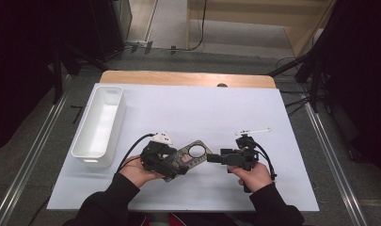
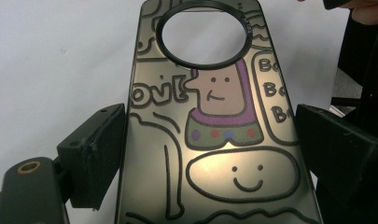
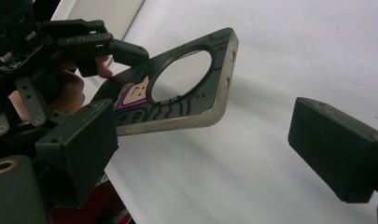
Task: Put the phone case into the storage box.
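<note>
Left gripper (image 2: pixel 210 154) apparently pinches the phone case (image 2: pixel 214 140); right gripper (image 3: pixel 203 149) spread, just beside it.

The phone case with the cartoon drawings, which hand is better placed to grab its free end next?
Probably the right. The left gripper already holds the phone case across its width, while the right gripper has its jaws open, pointing at the case's ring end, not touching it.

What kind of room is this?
Probably a lab or recording room: a white-covered table on a bare floor, dark stands with trailing cables around it, and hand-held grippers working on a phone case.
</note>
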Demonstrator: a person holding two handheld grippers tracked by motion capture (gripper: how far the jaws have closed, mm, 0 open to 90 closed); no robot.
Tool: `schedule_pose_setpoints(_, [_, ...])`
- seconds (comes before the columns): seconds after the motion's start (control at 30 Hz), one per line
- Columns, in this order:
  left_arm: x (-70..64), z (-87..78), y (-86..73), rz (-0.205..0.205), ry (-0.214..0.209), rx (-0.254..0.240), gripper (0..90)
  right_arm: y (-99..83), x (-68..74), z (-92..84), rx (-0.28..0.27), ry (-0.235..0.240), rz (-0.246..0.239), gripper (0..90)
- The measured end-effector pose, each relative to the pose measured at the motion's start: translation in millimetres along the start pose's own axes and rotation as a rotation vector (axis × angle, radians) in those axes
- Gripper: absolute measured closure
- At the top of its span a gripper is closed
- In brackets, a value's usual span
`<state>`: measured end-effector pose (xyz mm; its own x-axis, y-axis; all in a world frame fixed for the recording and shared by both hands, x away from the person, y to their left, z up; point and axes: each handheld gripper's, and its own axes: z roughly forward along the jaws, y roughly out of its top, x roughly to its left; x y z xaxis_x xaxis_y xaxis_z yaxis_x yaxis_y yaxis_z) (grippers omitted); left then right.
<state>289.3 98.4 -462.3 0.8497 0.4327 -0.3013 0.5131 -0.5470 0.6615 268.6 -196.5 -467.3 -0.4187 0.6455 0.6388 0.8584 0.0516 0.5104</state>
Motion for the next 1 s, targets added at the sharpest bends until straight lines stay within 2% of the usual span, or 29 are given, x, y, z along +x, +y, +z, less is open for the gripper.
schedule_pose_setpoints(0.33, [-0.2,3.4,0.6,-0.032,-0.02,-0.005,11.4,4.3,-2.3,2.5,0.012,0.024,0.055,7.3])
schedule_pose_setpoints(0.37, [0.2,4.1,0.7,-0.041,-0.034,-0.012,11.4,4.6,-2.2,2.6,0.012,0.024,0.058,7.5])
schedule_pose_setpoints(0.4, [0.1,4.5,0.9,-0.046,-0.035,-0.015,11.4,4.8,-2.1,2.5,0.012,0.024,0.06,11.9])
schedule_pose_setpoints(0.43, [-0.4,5.2,0.9,-0.05,-0.034,-0.017,11.4,4.7,-2.2,2.3,0.008,0.027,0.061,14.6])
schedule_pose_setpoints(0.7, [-0.6,9.3,-1.1,-0.058,-0.016,-0.018,11.4,4.9,-2.3,2.8,0.01,0.025,0.119,14.6])
schedule_pose_setpoints(1.0, [-2.3,12.9,-1.1,-0.044,0.001,-0.015,11.4,2.4,0.9,2.2,-0.007,0.015,0.188,14.7])
